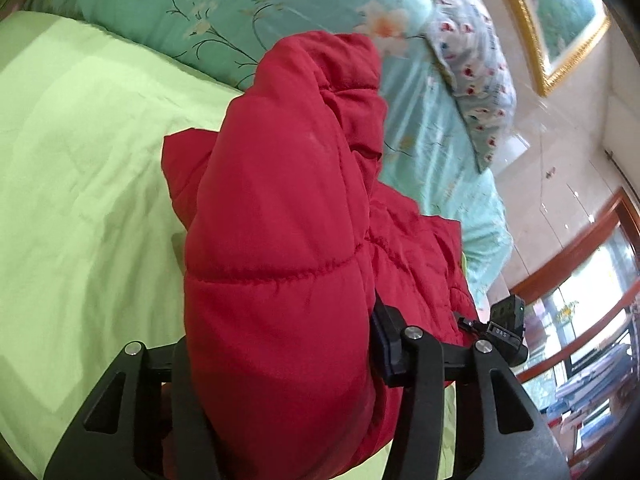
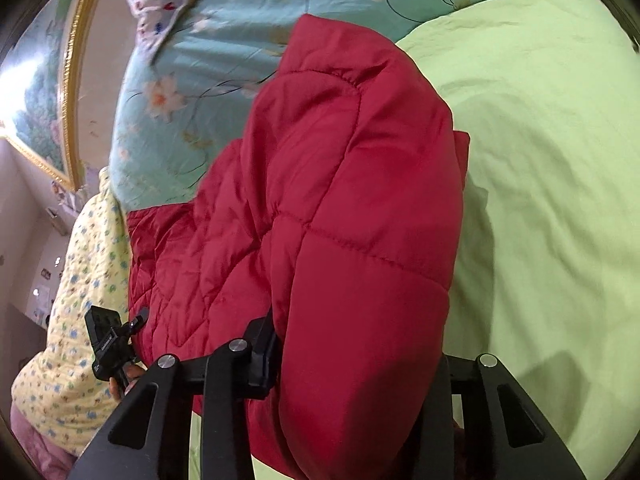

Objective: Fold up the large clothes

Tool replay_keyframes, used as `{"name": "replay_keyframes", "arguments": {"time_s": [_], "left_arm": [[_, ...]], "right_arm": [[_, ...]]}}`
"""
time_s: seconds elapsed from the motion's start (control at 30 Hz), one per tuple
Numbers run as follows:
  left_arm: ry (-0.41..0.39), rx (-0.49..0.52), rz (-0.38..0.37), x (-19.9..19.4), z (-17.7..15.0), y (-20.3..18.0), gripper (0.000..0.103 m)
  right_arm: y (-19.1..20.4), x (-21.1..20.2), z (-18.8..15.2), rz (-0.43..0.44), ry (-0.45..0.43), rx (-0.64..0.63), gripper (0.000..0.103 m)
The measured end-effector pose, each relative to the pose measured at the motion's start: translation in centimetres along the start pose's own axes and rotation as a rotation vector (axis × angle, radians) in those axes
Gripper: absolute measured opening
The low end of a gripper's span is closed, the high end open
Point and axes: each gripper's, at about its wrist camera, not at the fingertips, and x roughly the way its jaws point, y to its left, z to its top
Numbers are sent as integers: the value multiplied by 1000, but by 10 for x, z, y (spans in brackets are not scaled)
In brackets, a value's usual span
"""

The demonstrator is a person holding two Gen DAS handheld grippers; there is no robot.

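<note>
A red puffy quilted jacket (image 1: 280,208) is lifted above a light green bed sheet (image 1: 80,160). My left gripper (image 1: 280,360) is shut on a thick fold of the jacket, which bulges out between its black fingers (image 1: 386,344). My right gripper (image 2: 356,364) is likewise shut on a fold of the same jacket (image 2: 352,208). The rest of the jacket hangs and trails between the two grippers. The right gripper shows at the lower right of the left wrist view (image 1: 504,320), and the left gripper shows at the lower left of the right wrist view (image 2: 106,344).
A teal floral duvet (image 1: 248,4) and a patterned pillow (image 1: 476,68) lie at the head of the bed. A gold-framed picture (image 1: 560,20) hangs on the wall. The person's yellow patterned sleeve (image 2: 76,300) is at the left of the right wrist view. A window and shelves (image 1: 592,340) are beyond.
</note>
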Motion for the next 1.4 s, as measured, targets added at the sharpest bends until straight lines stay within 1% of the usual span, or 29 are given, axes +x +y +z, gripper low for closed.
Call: {"name": "replay_keyframes", "arguments": {"time_s": [0.13,0.27,0.47,0.57,0.7,0.77,0.8,0.93,1.03,1.1,1.13,1.17,1.2,1.23,1.33,1.4], "left_arm": [[2,22,-14,-31,-32,-10,48],[7,-15,-35,-55,-65,-8,47],[8,-55,-48,-75,-96,-6,47],[15,-58,-51,-79,-103,-5,47],[28,-74,-5,-69,-106,3,48],[33,-73,47,-61,-106,6,52],[32,-72,65,-58,-107,8,53],[17,-72,122,-48,-108,13,62],[13,-54,165,-42,-108,13,67],[11,-39,195,-40,-108,12,73],[10,-37,216,-39,-107,12,77],[8,-33,241,-41,-107,12,84],[4,-30,275,-43,-107,11,88],[-3,-30,301,-46,-109,12,92],[-37,-25,348,-59,-107,4,92],[-72,-16,377,-71,-107,-2,92]], "right_arm": [[9,-26,-40,23,1,5,38],[10,-50,-74,48,-5,31,38],[19,-64,-100,44,-11,37,38],[18,-64,-107,34,-11,35,39],[9,-60,-111,14,-21,52,41],[6,-58,-113,6,-30,58,46],[5,-57,-113,1,-34,58,47],[2,-53,-114,-25,-44,53,54],[-2,-52,-115,-43,-47,58,59],[-4,-51,-116,-56,-52,64,62],[-4,-51,-116,-65,-55,67,65],[-4,-51,-116,-74,-57,69,67],[-4,-52,-116,-78,-59,70,68],[-3,-54,-117,-83,-62,69,71],[-1,-61,-120,-125,-80,69,78],[0,-67,-120,-147,-97,68,80]]}}
